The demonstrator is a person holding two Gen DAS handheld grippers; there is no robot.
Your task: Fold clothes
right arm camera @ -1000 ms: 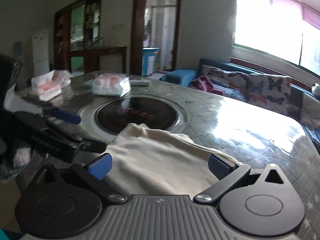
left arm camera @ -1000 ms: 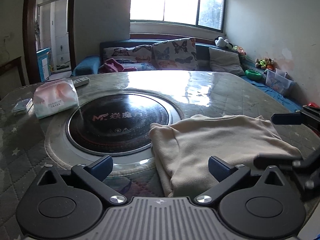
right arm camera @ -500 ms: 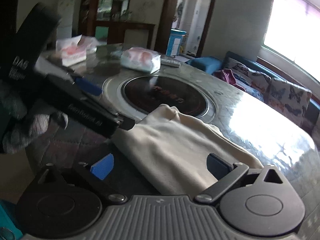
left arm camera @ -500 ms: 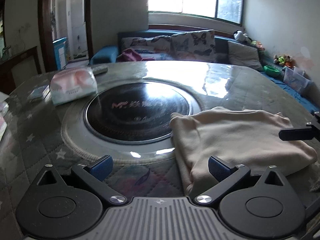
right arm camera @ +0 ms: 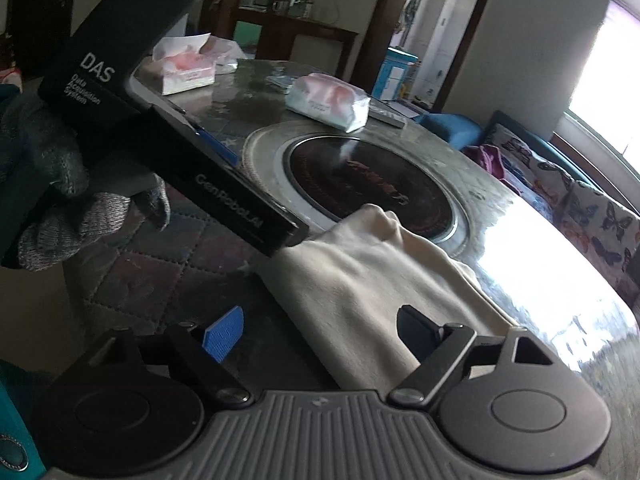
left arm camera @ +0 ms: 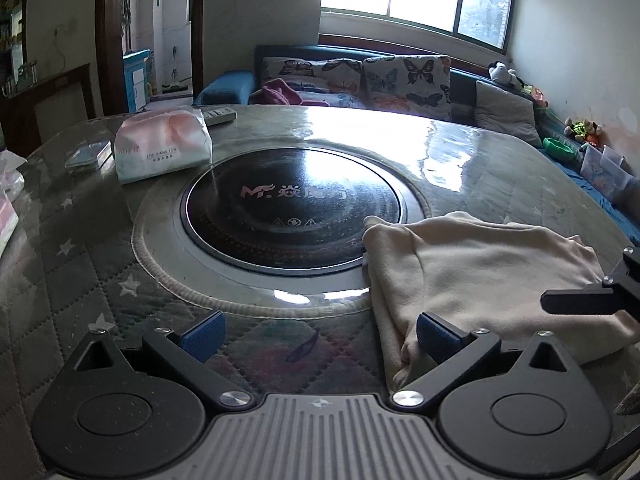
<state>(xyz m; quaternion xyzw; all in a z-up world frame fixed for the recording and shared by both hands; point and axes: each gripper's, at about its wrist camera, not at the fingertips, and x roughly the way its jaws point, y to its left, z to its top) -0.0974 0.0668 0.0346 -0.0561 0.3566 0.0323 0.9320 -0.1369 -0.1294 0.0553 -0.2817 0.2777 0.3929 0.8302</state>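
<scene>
Left of the cream garment, the left tongs gape, holding nothing. The garment lies on the counter, already folded to a thick rectangle. The right tongs are closing over its near edge; another fold likely remains.

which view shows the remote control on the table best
The left wrist view: the remote control lies whole and unblocked just behind the tissue pack. In the right wrist view only its end shows beyond that pack, dim and small.
</scene>
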